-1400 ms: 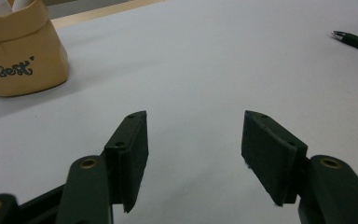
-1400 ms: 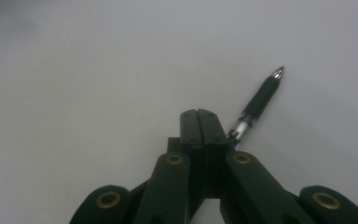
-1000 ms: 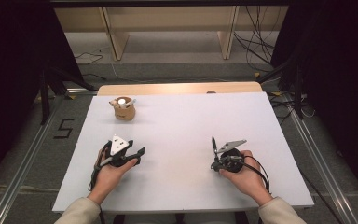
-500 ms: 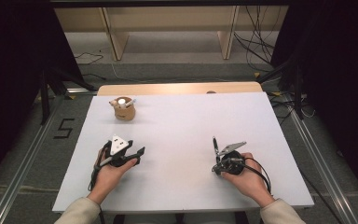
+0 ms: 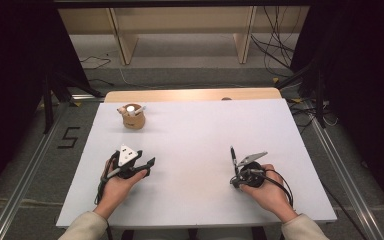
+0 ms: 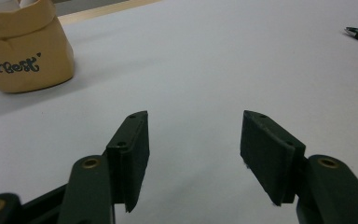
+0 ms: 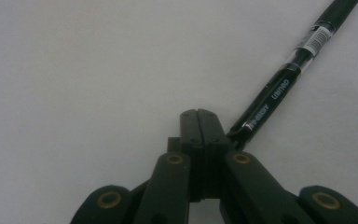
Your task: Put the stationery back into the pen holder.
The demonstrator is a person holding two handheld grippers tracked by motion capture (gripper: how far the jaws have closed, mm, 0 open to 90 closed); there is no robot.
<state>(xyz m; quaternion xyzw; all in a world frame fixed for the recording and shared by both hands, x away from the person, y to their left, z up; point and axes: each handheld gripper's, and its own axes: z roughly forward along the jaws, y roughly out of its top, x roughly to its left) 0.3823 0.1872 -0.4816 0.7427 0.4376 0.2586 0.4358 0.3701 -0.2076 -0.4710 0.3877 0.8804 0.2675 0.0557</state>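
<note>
Pen (image 7: pixel 286 81) lies on the white bench (image 5: pixel 195 145) just beside my right tongs (image 5: pixel 233 159), pressed together on nothing at centre right, while my left tongs (image 6: pixel 193 140) rest apart and empty — likely readied for the pen cup (image 5: pixel 132 116) at upper left.

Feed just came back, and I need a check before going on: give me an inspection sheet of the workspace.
Surface: white table, no spills; wooden strip along its far edge.
Job's things: pen on the table, one end beside the right gripper, not between its jaws; tan bag marked "Best" at far left, upright, white items inside.
Clutter: nothing seen.
Grippers: left gripper open, empty; right gripper shut, empty.
Cables: a cable trails from each gripper; loose floor cables beyond the table.
Surroundings: wooden frame legs, floor mark "5", dark sides.
</note>
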